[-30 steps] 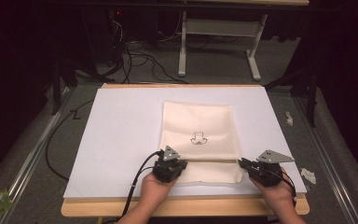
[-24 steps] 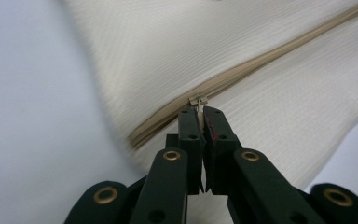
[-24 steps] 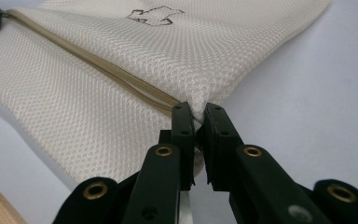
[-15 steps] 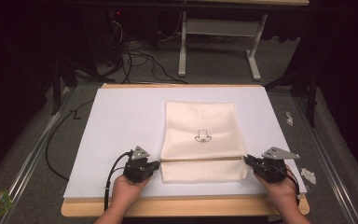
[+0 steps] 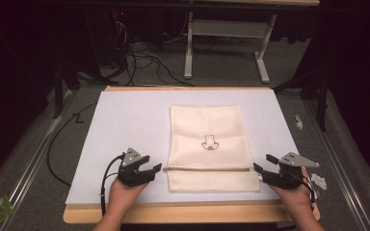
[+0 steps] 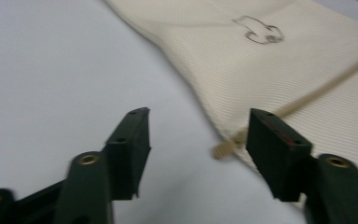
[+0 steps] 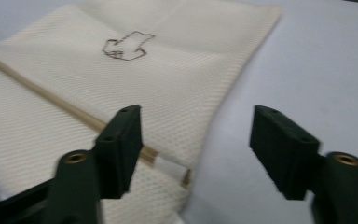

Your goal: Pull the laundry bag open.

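Both grippers, left gripper [image 5: 155, 169] and right gripper [image 5: 258, 169], just opened, nothing clamped. Cream cloth [image 5: 207, 139] flat on white sheet [image 5: 125, 125], drawstring [image 5: 207, 169] ends between the jaws.

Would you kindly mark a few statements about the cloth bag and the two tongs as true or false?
1. Both tongs stand open. True: the left tongs and right tongs have just been opening, with nothing between their jaws.
2. The cloth bag is dark blue. False: it is cream.
3. A small outline drawing marks the bag. True.
4. The drawstring runs across the bag near its close end. True.
5. The bag hangs in the air. False: it lies flat on the white sheet.
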`<action>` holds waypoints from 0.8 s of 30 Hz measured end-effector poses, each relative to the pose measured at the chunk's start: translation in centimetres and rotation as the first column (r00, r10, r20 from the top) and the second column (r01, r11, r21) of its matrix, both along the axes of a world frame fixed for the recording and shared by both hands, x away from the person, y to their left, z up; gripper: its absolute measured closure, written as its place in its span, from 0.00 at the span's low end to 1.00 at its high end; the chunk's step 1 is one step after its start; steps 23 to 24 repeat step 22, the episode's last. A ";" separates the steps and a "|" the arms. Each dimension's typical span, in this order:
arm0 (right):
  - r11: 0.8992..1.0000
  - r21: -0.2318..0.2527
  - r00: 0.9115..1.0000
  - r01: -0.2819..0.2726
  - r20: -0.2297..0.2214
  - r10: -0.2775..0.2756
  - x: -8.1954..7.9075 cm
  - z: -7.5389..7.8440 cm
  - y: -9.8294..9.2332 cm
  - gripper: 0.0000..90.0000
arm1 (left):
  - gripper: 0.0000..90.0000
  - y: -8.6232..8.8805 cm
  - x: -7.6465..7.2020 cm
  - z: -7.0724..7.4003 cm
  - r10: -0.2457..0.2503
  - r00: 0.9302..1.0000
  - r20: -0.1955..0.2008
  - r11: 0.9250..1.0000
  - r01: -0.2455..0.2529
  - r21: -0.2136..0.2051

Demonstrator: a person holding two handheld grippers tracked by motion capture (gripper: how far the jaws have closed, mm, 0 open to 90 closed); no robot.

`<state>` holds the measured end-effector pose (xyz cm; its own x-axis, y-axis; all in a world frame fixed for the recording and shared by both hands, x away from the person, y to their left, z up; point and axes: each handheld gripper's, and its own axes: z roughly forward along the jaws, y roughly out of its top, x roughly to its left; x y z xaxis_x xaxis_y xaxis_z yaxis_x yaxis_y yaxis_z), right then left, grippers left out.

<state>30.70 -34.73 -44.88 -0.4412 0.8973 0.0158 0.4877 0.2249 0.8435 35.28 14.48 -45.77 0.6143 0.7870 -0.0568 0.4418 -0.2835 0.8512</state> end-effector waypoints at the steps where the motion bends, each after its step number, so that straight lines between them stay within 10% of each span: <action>1: 1.000 0.000 1.000 0.020 0.004 -0.020 0.1 0.0 -0.5 0.24 | 0.34 0.6 0.0 0.1 0.031 0.999 0.043 0.999 -0.032 0.036; 5: 0.995 0.021 0.995 0.094 0.014 -0.094 0.3 0.4 -2.7 0.17 | 0.17 3.0 0.4 0.5 0.119 0.987 0.106 0.987 -0.129 0.095; 10: 0.976 0.087 0.977 0.202 0.054 -0.207 -0.4 1.1 -6.8 0.12 | 0.06 5.7 1.2 0.2 0.197 0.979 0.041 0.979 -0.199 0.039; 24: 0.985 0.043 0.984 0.165 0.061 -0.167 -0.1 1.0 -5.3 0.07 | 0.00 5.6 1.7 0.2 0.204 0.979 0.018 0.978 -0.205 0.030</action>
